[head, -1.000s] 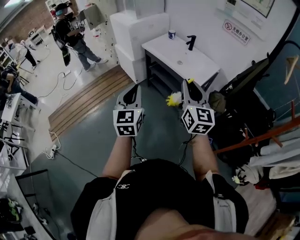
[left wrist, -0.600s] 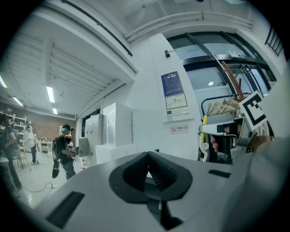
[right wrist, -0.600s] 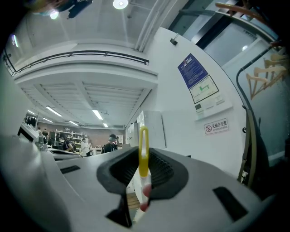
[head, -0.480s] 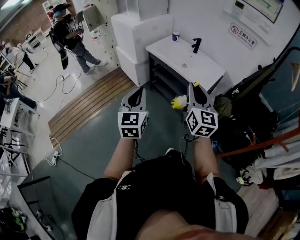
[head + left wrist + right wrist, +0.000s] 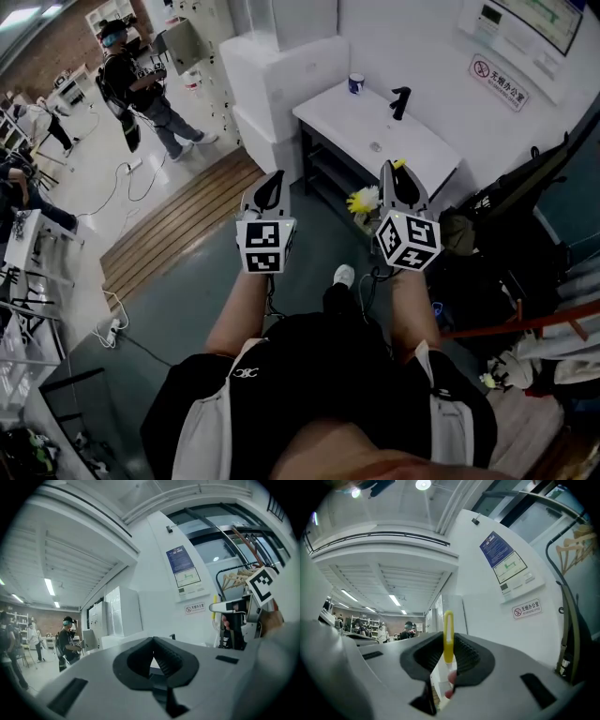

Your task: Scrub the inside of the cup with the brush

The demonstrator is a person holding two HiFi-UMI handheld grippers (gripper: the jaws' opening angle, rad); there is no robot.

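Note:
A dark blue cup (image 5: 356, 83) stands at the far end of a white sink counter (image 5: 352, 117), well ahead of both grippers. My right gripper (image 5: 394, 178) is shut on a brush (image 5: 364, 199), whose yellow bristle head sticks out to the left. In the right gripper view the brush's yellow handle (image 5: 448, 634) stands upright between the jaws of the right gripper (image 5: 447, 660). My left gripper (image 5: 270, 184) is held level beside it, shut with nothing in it. The left gripper view shows the left gripper (image 5: 154, 663) with its pads together and the right gripper (image 5: 236, 620) off to the right.
A black faucet (image 5: 401, 101) stands on the counter, with white cabinets (image 5: 281, 66) to its left. Dark bags and a clothes rack (image 5: 511, 216) crowd the right side. A wooden floor strip (image 5: 178, 211) and cables (image 5: 122, 164) lie to the left, where a person (image 5: 136, 80) stands.
The counter and cup have slid down and right in the head view, a little closer to me. Both grippers stay side by side, shut as before, the brush still held.

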